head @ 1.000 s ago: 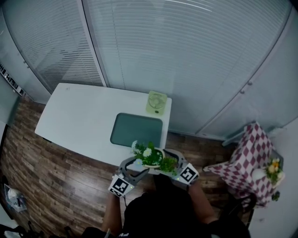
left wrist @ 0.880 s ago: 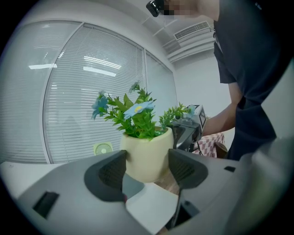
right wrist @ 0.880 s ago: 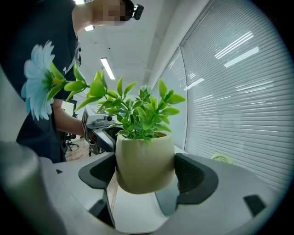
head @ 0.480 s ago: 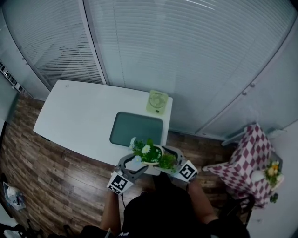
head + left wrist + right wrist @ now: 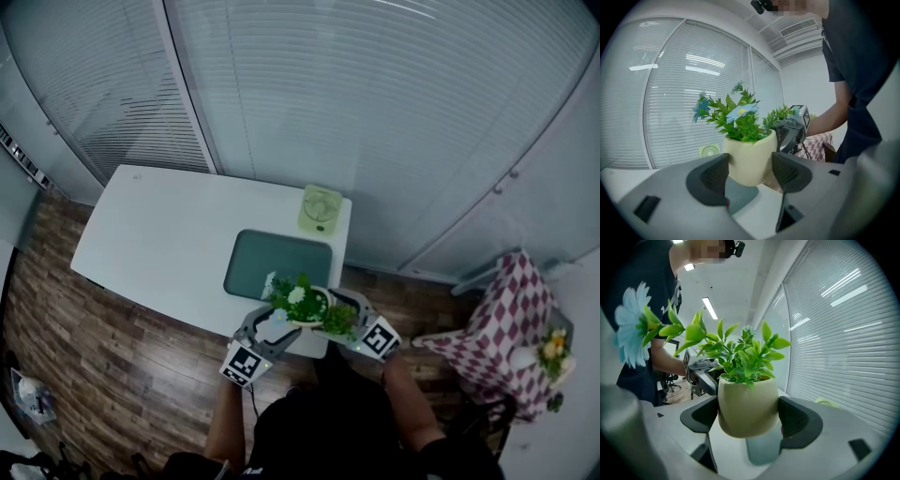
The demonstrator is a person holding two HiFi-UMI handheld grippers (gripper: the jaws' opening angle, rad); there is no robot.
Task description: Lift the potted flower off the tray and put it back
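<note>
Fingers (image 5: 711, 178) of the left gripper (image 5: 750, 174) and right gripper (image 5: 749, 420) clamp the pot (image 5: 302, 317) from both sides, airborne over the worktop's (image 5: 150, 244) near edge, just short of the tray (image 5: 277, 264). Looks like the return leg: carry forward, lower it level onto the tray.

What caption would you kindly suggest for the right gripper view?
Right gripper shut on the cream flower pot, lifted clear of the green tray.

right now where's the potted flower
Head view, low centre: the potted flower hangs in the air, clamped between the left gripper and the right gripper, over the white table's near edge, just short of the green tray.
</note>
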